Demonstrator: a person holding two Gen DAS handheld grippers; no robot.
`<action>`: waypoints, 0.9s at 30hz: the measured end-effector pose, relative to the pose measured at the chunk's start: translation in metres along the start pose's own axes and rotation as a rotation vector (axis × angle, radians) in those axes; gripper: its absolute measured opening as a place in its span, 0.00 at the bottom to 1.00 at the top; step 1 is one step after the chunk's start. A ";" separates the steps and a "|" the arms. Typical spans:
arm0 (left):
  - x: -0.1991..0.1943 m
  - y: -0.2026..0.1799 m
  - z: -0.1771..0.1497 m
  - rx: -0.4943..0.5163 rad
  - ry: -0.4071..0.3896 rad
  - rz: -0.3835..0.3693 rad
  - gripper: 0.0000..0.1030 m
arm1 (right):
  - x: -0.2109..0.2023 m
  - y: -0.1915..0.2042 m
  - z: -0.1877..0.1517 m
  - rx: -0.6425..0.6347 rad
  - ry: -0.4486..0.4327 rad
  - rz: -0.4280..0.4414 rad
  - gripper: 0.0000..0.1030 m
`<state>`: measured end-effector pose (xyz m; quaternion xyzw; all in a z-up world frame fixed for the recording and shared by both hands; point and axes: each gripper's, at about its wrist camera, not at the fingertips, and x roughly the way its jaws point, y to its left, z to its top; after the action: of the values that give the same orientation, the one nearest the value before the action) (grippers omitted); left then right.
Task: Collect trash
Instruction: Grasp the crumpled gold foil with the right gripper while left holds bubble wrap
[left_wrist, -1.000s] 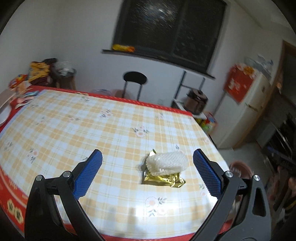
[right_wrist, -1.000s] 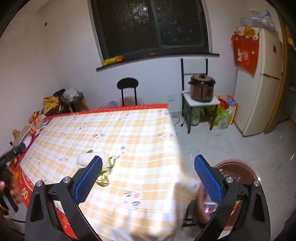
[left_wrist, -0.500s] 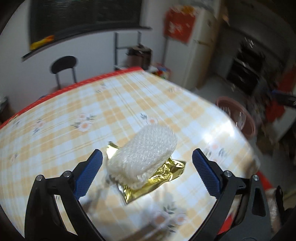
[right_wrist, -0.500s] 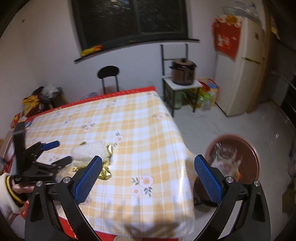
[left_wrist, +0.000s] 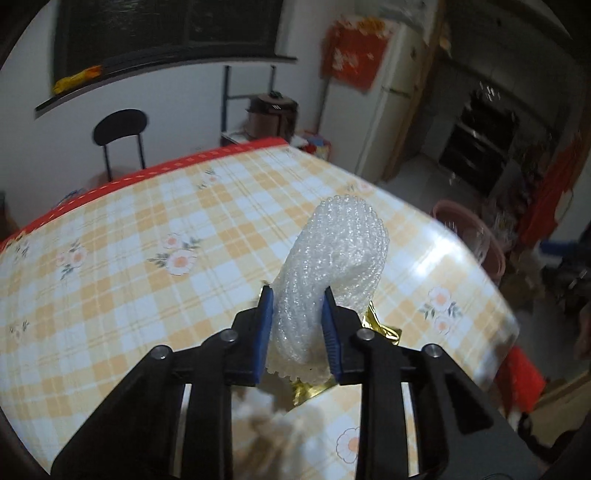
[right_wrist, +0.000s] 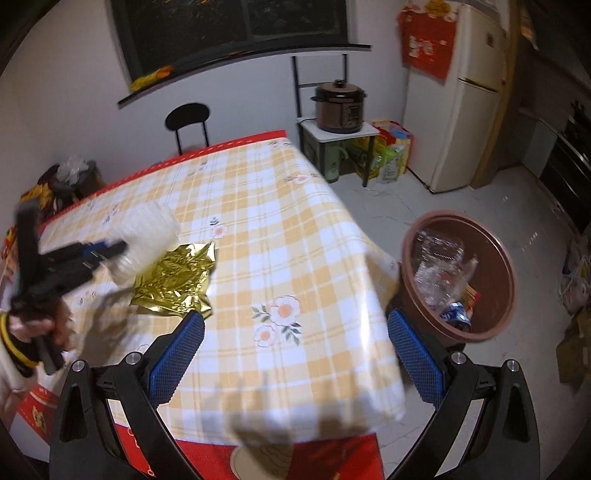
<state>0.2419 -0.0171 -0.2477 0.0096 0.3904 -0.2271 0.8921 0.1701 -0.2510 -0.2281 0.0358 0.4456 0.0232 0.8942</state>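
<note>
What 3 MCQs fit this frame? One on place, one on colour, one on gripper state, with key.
1. Where does the gold wrapper lie?
A. on the checked tablecloth
B. in the bin
C. on the chair

2. What colour is the bin on the floor?
A. green
B. reddish brown
C. white

3. How is the left gripper set?
A. wide open over bare cloth
B. shut on the foam netting
C. shut on the gold wrapper

Key:
A, the wrapper lies flat on the cloth beside the netting.
B, the bin's rim and wall are reddish brown.
B, both blue pads press the netting's sides, the jaws having just closed.
</note>
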 end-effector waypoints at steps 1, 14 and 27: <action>-0.014 0.011 -0.001 -0.049 -0.029 0.005 0.27 | 0.006 0.010 0.002 -0.030 0.005 0.013 0.95; -0.134 0.101 -0.087 -0.453 -0.172 0.148 0.27 | 0.121 0.154 0.002 -0.495 0.195 0.194 0.95; -0.179 0.124 -0.123 -0.548 -0.226 0.209 0.27 | 0.171 0.203 -0.004 -0.674 0.238 0.118 0.73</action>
<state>0.1017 0.1888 -0.2276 -0.2164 0.3323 -0.0200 0.9178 0.2677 -0.0355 -0.3499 -0.2382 0.5112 0.2245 0.7947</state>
